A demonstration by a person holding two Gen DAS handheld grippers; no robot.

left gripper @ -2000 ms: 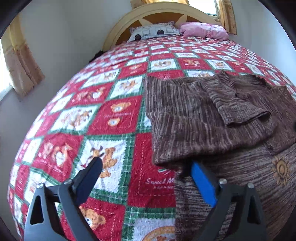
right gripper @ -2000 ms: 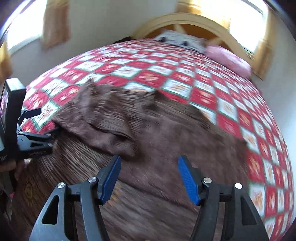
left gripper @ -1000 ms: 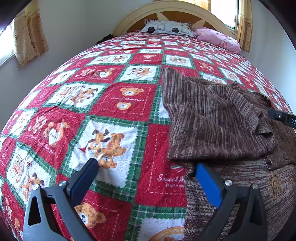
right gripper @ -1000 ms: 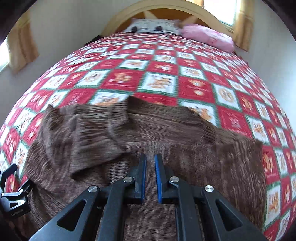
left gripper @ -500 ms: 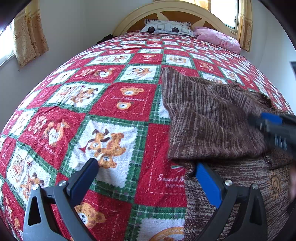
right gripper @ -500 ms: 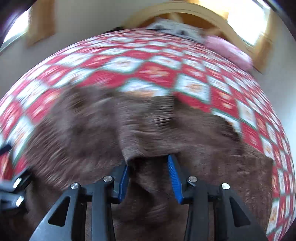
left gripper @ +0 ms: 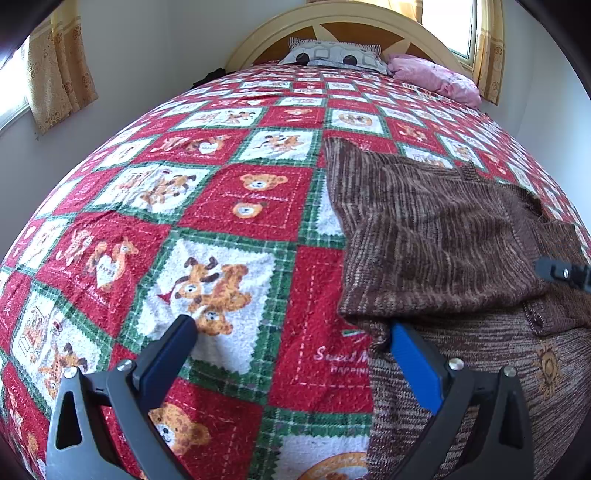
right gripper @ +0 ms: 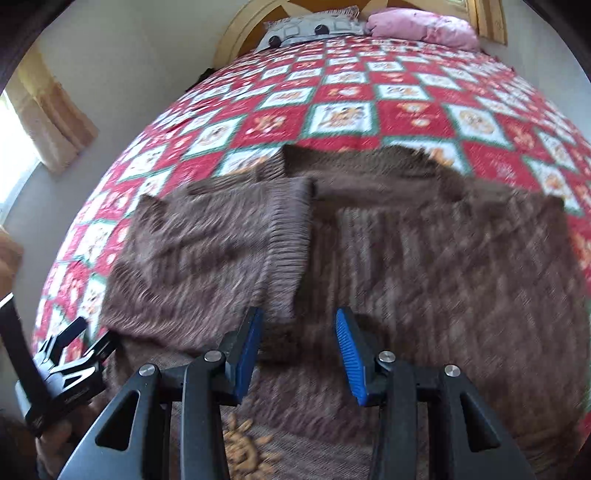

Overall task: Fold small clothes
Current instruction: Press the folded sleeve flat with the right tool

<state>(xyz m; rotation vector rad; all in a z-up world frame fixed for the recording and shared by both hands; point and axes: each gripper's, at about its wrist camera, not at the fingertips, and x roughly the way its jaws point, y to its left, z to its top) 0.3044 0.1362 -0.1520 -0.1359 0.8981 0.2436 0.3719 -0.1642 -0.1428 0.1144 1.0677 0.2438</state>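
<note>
Now | left claw: wide, empty | right claw: parted, empty, over brown sweater

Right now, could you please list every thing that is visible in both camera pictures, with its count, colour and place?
Sweater: one, brown knit, spread on the near part of the bed; one sleeve folded across its body.
Bedspread: one, red, green and white squares with bears, covering the bed.
Pillows: two, a grey patterned one and a pink one, at the headboard.
Headboard: one, cream and brown, arched, far end.
Curtains: yellow, beside the windows.
Left gripper: black with blue pads, open, at the sweater's edge.
Right gripper: black with blue pads, open over the sweater, nothing clamped.
</note>
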